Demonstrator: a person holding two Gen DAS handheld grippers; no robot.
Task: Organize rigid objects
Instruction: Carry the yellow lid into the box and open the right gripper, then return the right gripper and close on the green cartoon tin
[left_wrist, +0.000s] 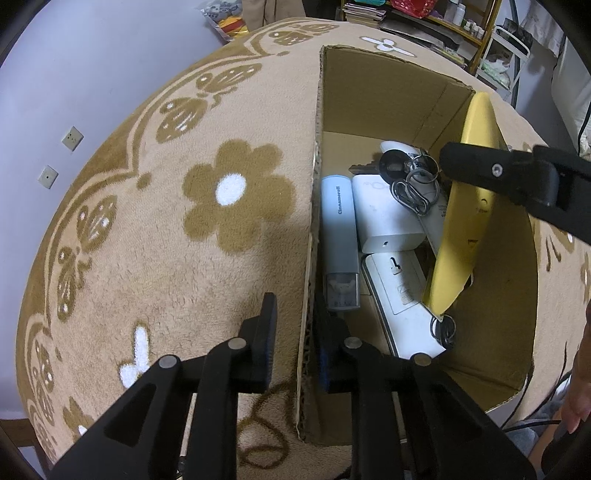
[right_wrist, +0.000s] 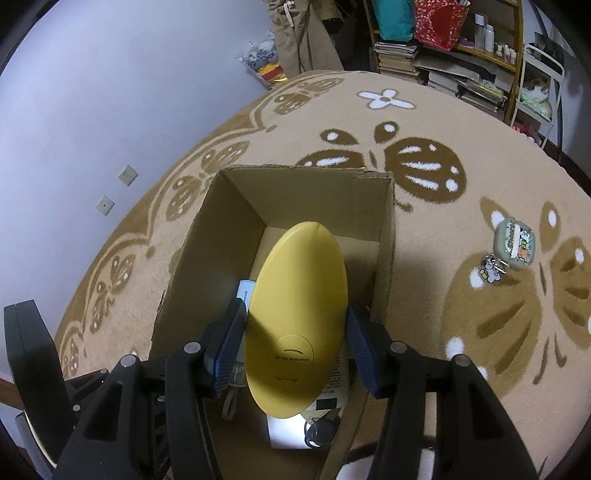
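An open cardboard box (left_wrist: 388, 92) stands on a tan flowered blanket. My left gripper (left_wrist: 295, 343) is shut on the box's near left wall (left_wrist: 306, 332), one finger outside and one inside. Inside lie a light blue case (left_wrist: 340, 236), white boxes (left_wrist: 388, 218) and a key ring with keys (left_wrist: 402, 173). My right gripper (right_wrist: 295, 343) holds a yellow oval device (right_wrist: 299, 306) tilted inside the box (right_wrist: 207, 236), its pads against the device's two sides. The device also shows in the left wrist view (left_wrist: 469, 206).
A small grey case with a charm (right_wrist: 513, 247) lies on the blanket to the right of the box. Shelves with books and jars (right_wrist: 461, 62) stand at the back. A wall with sockets (right_wrist: 127, 175) is on the left.
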